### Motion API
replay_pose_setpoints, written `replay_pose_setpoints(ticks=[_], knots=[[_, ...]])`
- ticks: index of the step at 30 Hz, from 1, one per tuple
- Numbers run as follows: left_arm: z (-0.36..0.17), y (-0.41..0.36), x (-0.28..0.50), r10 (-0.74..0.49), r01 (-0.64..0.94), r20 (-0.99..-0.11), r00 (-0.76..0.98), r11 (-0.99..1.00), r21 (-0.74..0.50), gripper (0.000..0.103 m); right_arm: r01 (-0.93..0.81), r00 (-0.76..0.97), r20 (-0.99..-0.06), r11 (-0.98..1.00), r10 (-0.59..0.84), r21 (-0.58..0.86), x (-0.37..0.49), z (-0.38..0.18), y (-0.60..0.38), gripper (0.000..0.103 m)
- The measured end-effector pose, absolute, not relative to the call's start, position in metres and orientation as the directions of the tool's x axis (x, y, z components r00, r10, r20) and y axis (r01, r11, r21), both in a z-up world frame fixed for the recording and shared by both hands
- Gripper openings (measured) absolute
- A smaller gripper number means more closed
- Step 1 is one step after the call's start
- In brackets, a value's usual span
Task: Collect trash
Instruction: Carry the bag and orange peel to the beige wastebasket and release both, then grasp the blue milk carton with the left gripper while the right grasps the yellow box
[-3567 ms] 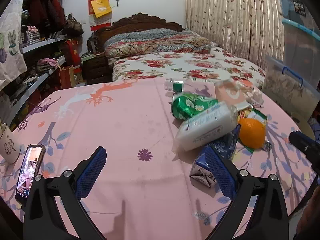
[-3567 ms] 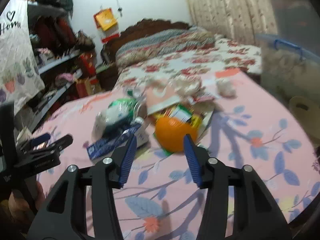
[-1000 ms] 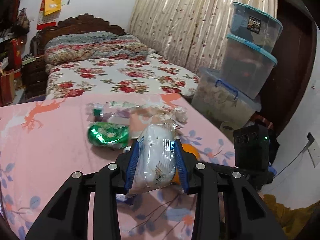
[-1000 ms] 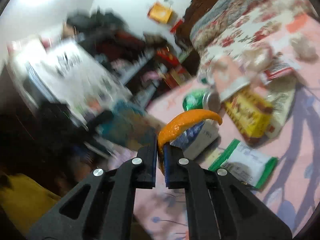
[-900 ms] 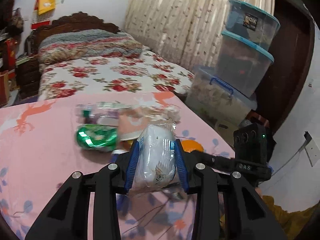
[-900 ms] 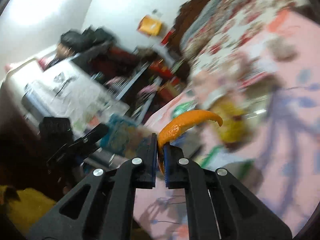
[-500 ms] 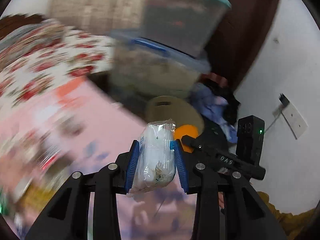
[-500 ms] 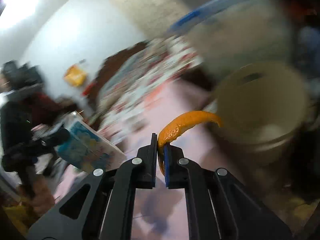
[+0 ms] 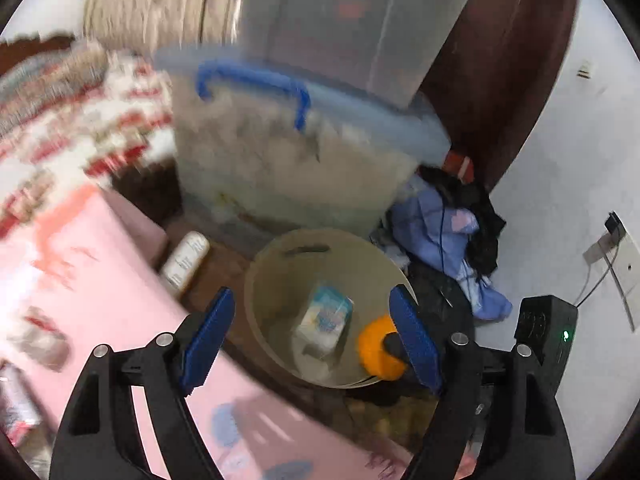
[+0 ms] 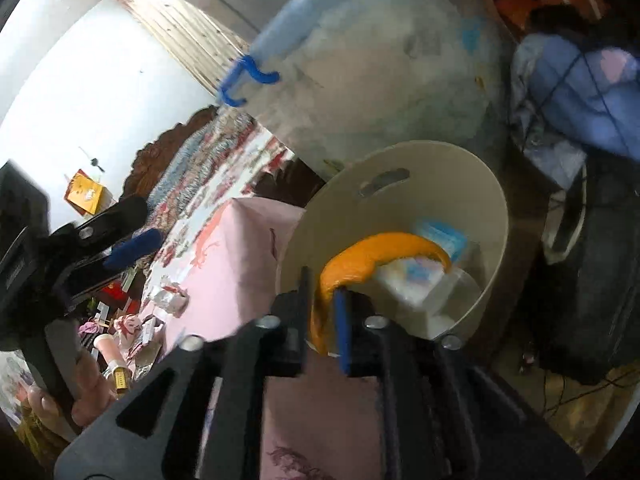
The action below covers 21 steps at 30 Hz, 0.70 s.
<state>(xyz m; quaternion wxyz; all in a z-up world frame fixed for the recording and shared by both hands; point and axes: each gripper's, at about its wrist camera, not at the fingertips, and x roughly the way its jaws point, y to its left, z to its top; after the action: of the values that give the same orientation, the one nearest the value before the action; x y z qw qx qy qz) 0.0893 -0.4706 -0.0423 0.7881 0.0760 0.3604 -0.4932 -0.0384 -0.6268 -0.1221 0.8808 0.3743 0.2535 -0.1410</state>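
Left tool (image 9: pixel 312 336) wide, empty above bin (image 9: pixel 260 280); right tool (image 10: pixel 322 304) loosening, orange peel (image 10: pixel 360 256) between.

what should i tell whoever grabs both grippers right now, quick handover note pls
Left gripper: open and empty, jaws just opened; its white packet lies inside the beige bin.
Right gripper: jaws just opened, with the orange peel between them over the bin's mouth, not yet dropped clear.
Done: packet binned.
Left: let the peel fall in, then go back to the pink table, where wrappers lie. A white bottle also lies on the floor beside the table.
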Motion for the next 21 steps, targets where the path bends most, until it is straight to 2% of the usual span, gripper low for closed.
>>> replay_pose_setpoints(ticks=[1, 2, 6, 8, 11, 15, 17, 19, 21], knots=[[-0.035, -0.459, 0.086, -0.727, 0.837, -0.626, 0.281, 0.505, -0.212, 0.077, 0.437, 0.834, -0.548, 0.689, -0.069, 0.579, -0.038, -0.120, -0.622, 0.072], [-0.028, -0.442, 0.083, -0.732, 0.839, -0.608, 0.307, 0.510, -0.190, 0.081, 0.436, 0.840, -0.536, 0.696, -0.087, 0.570, -0.039, -0.119, -0.619, 0.095], [-0.004, -0.342, 0.086, -0.755, 0.800, -0.557, 0.346, 0.548, -0.245, 0.082, 0.449, 0.841, -0.511, 0.759, -0.180, 0.472, -0.031, -0.099, -0.600, 0.094], [0.003, -0.279, 0.092, -0.762, 0.758, -0.542, 0.354, 0.573, -0.310, 0.082, 0.425, 0.859, -0.486, 0.752, -0.160, 0.504, -0.030, -0.090, -0.593, 0.094], [0.010, -0.195, 0.097, -0.707, 0.678, -0.545, 0.451, 0.668, -0.307, 0.082, 0.374, 0.880, -0.456, 0.784, -0.132, 0.495, -0.025, -0.073, -0.567, 0.094], [0.009, -0.104, 0.095, -0.563, 0.546, -0.589, 0.580, 0.805, -0.231, 0.081, 0.237, 0.904, -0.428, 0.816, 0.015, 0.527, -0.009, -0.060, -0.515, 0.077], [0.003, -0.077, 0.093, -0.524, 0.506, -0.612, 0.592, 0.833, -0.224, 0.075, 0.175, 0.881, -0.460, 0.827, 0.111, 0.534, 0.010, -0.065, -0.483, 0.055], [-0.009, -0.049, 0.091, -0.506, 0.468, -0.642, 0.576, 0.848, -0.249, 0.073, 0.115, 0.837, -0.504, 0.833, 0.213, 0.542, 0.031, -0.074, -0.449, 0.047], [-0.021, -0.035, 0.088, -0.492, 0.437, -0.668, 0.558, 0.859, -0.268, 0.073, 0.058, 0.784, -0.546, 0.840, 0.296, 0.539, 0.054, -0.086, -0.410, 0.046]])
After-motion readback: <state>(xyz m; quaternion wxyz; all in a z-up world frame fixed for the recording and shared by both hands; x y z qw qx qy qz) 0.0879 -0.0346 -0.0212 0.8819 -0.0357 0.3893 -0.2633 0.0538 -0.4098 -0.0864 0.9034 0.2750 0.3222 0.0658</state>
